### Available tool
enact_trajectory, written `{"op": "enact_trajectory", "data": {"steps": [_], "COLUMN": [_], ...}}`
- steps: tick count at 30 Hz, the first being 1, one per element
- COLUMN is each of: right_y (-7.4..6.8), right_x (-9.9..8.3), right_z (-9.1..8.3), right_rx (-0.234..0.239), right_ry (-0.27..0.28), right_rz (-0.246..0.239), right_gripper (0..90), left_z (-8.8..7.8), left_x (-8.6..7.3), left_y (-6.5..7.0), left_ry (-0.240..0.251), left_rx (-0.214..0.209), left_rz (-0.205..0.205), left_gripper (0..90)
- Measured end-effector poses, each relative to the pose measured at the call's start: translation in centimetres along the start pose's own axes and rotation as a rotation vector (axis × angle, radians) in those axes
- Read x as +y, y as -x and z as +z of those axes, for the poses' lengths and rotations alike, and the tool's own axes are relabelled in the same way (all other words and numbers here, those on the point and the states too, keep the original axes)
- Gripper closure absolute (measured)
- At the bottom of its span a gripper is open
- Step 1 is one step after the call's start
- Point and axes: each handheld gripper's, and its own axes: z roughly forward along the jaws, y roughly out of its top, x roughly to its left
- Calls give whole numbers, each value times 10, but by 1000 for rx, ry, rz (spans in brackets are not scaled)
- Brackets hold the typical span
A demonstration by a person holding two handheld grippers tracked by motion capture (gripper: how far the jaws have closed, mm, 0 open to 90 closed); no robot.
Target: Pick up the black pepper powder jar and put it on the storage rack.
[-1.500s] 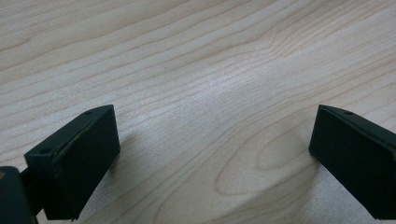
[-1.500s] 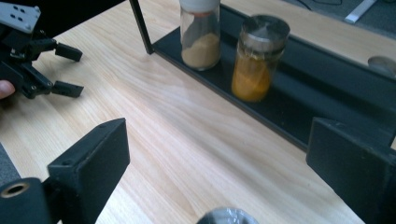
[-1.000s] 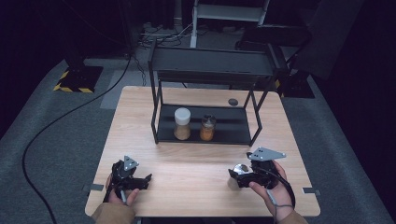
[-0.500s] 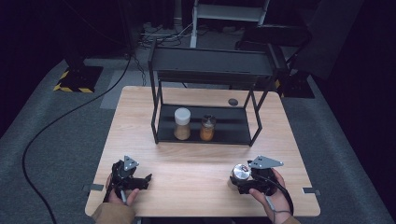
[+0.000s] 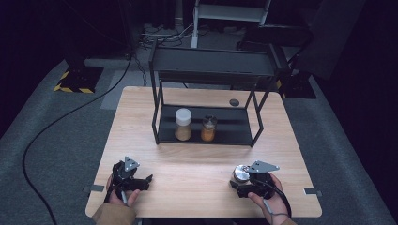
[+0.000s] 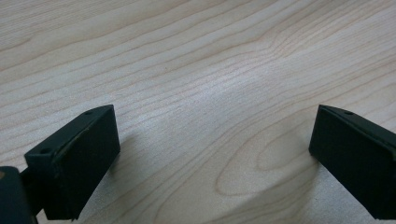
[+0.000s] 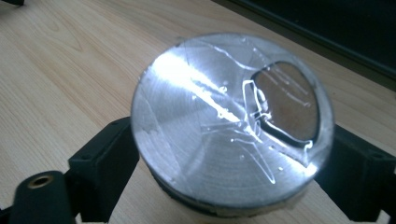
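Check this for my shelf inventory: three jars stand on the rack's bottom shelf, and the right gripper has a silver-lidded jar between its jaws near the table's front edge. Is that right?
Not quite. The high view shows two jars on the rack's bottom shelf, not three: a white-lidded jar and a smaller orange jar. The rest holds: the right gripper has the silver-lidded jar between its jaws, which have just been closing, near the table's front edge.

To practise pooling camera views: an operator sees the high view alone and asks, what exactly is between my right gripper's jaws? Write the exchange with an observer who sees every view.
Observer: A jar with a shiny silver lid stands between the right gripper's jaws, which have just been closing.
Operator: Is the lid plain?
Observer: No, what looks like clear tape crosses it, over a dark oval patch.
Operator: And the left gripper?
Observer: The left gripper is open, with bare table between its jaws.
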Motion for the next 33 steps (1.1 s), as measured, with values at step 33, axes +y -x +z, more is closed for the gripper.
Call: {"op": "enact_trajectory", "data": {"steps": [33], "right_y": [7], "right_x": [33], "right_z": [-13], "right_rx": [-14], "right_ry": [-1], "right_rz": [-83], "right_gripper": [310], "left_z": [0], "left_x": [0], "left_y": [1], "left_ry": [1], "left_rx": [4], "left_rz": [-9], "left_gripper": [16]}}
